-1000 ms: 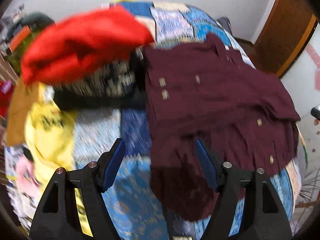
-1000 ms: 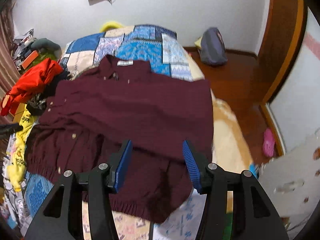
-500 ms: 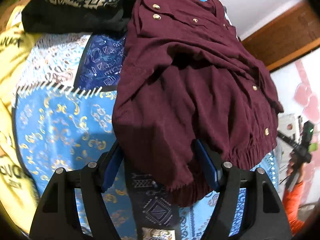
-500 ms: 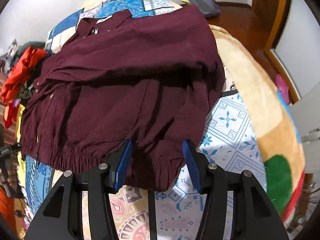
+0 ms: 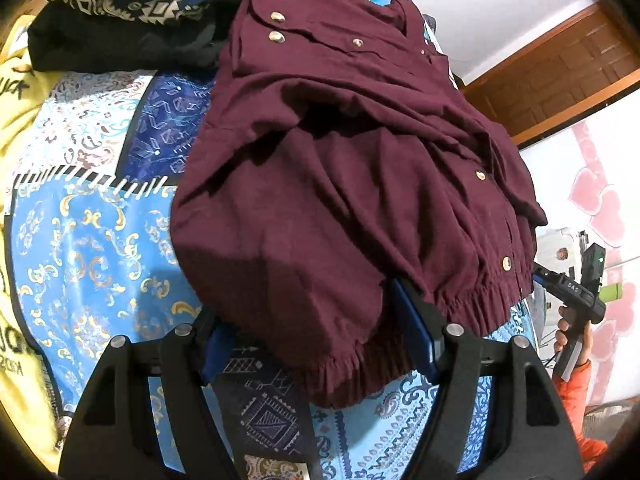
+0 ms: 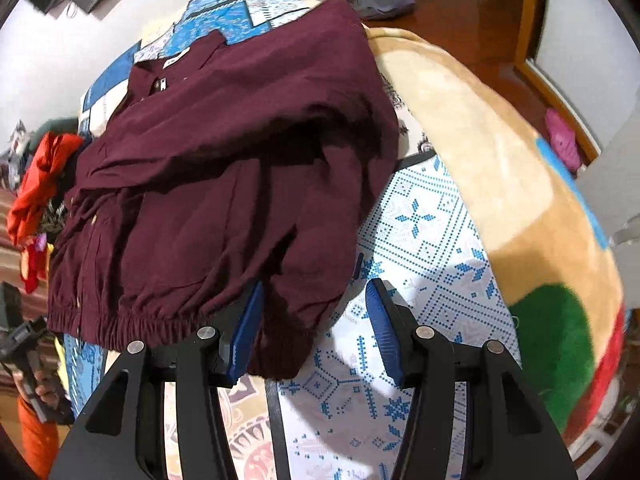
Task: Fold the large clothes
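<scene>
Left wrist view: the maroon jacket (image 5: 340, 184) lies on the patchwork bedspread (image 5: 92, 232), its long axis running from the elastic hem nearest the camera to the collar at the far end. Its sleeves are folded in across the body. The left tool (image 5: 316, 336) stands wide open, its blue pads straddling a gathered sleeve cuff without pinching it. Beyond the jacket's collar end lies a black patterned garment (image 5: 132, 4).

Right wrist view: the jacket (image 6: 224, 168) points collar-away, hem toward the camera. The right tool (image 6: 316, 332) is wide open; its left pad touches the jacket's hem corner, gripping nothing. A red garment (image 6: 40, 184) sits just beside the jacket's far sleeve side.
</scene>
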Available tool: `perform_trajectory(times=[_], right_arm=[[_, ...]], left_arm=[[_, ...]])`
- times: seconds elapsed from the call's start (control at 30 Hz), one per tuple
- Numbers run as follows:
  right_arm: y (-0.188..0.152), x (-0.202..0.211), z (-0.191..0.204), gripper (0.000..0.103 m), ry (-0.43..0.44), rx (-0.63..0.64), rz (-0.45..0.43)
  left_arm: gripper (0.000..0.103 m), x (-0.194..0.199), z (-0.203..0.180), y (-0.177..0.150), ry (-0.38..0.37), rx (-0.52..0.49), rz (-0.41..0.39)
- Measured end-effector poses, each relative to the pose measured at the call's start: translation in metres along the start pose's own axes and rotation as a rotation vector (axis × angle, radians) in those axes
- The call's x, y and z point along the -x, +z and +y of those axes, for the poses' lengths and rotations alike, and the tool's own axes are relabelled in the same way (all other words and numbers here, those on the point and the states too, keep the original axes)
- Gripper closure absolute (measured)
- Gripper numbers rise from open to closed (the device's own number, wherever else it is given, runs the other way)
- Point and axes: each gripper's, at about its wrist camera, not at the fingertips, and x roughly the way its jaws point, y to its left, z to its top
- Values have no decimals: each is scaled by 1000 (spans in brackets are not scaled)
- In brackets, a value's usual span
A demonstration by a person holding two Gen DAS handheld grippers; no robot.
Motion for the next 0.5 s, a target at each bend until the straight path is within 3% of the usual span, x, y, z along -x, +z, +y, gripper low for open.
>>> perform_trajectory(times=[0.17, 0.23, 0.33, 0.37, 0.4, 0.5], right_arm=[[7, -14, 8, 51, 72, -22, -29], [8, -20, 13, 51, 74, -18, -47], [8, -20, 18, 65, 70, 5, -52], [8, -18, 18, 79, 79, 9, -51], [8, -14, 17, 86, 93, 6, -49], [12, 0, 16, 92, 120, 26, -53]], left_arm=[[48, -5, 2, 4, -49, 25, -21], [66, -1, -1, 2, -45, 6, -32], [78, 8, -10, 2, -8, -41, -50], [80, 14, -16, 2, -5, -60, -64], [82, 19, -20, 4, -10, -71, -74], [90, 37, -28, 13, -29, -89, -116]])
